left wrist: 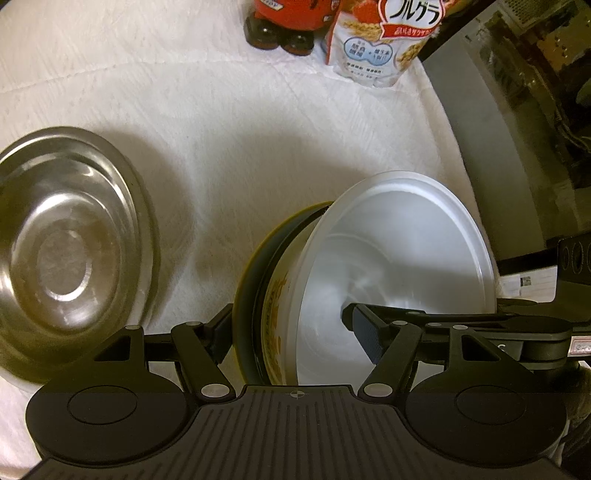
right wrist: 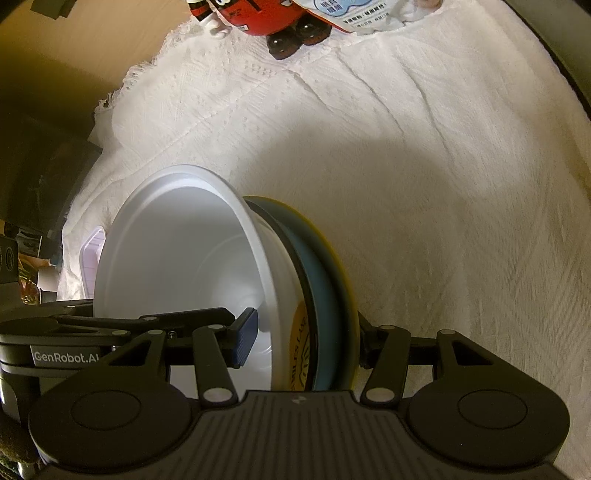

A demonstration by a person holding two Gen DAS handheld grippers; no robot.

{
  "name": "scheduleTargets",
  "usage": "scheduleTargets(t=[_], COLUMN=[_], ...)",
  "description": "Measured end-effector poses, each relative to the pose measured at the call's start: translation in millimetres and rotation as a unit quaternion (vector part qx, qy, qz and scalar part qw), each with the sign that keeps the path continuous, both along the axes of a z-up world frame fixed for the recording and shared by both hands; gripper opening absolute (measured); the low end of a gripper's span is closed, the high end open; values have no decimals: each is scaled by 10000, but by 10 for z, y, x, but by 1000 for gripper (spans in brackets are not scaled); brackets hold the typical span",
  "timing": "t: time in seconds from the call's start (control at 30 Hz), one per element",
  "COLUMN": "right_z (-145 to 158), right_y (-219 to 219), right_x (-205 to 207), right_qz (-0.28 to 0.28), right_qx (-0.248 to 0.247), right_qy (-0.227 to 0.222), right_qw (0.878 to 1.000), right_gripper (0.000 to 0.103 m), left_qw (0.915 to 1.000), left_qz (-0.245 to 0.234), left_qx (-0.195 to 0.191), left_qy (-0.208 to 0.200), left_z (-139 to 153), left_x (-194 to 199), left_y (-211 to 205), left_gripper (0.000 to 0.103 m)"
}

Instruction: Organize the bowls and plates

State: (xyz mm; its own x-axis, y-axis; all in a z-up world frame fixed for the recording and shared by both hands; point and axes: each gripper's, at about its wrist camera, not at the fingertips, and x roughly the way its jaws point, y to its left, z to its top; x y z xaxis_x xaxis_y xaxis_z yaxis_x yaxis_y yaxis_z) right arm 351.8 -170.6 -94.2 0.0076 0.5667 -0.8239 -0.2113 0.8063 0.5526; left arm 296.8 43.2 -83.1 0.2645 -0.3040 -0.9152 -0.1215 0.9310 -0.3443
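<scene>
While the white cloth (right wrist: 443, 184) spreads wide over the whole surface, the big steel bowl (left wrist: 70, 254) sits alone toward its left edge, well apart from the action. Up in the air near the front edge, a stack is tipped on its side: a white bowl (left wrist: 399, 258) nested on a yellow-printed bowl (left wrist: 277, 314) and a blue plate (right wrist: 325, 295). Both tools are on it — the left gripper (left wrist: 291, 332) and the right gripper (right wrist: 306, 343) each spread about halfway, one finger inside the white bowl, the other behind the plate, apparently clamping the stack between them. At the far edge stand a cereal bag (left wrist: 380, 40) and a red toy (left wrist: 288, 22). Stacking looks well along; the steel bowl remains unsorted.
</scene>
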Motion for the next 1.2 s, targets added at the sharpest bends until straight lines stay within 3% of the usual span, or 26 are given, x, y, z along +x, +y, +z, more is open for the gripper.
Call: scheduleTargets(t=[0.37,0.6,0.87,1.03,1.2], right_z=[580,939,626,354,221], right_y=[353,1017,1894,2206,2307], right_x=[36,79,86,78,37], right_qz=[287,636,1122,1361,1441], right_qx=[-159,41,95,-200,-302], right_qy=[-454,-795,-410,-157,-102], right_qw=[9984,9948,9928,9904,9890], right_gripper=[54,54,53,51,52], left_qw=[9988,9965,9935,9931,9941], left_qz=[119,473,1105,1172,1059], left_qx=[-110,140,109,107,226], left_qy=[-457,-682,-242,-25,-87], left_z=[578,899,503,261,217], left_x=[-59,-194,-347,-366,-423], left_y=[417,1027,1742,1891,1910], left_gripper=[72,72,71,69,68])
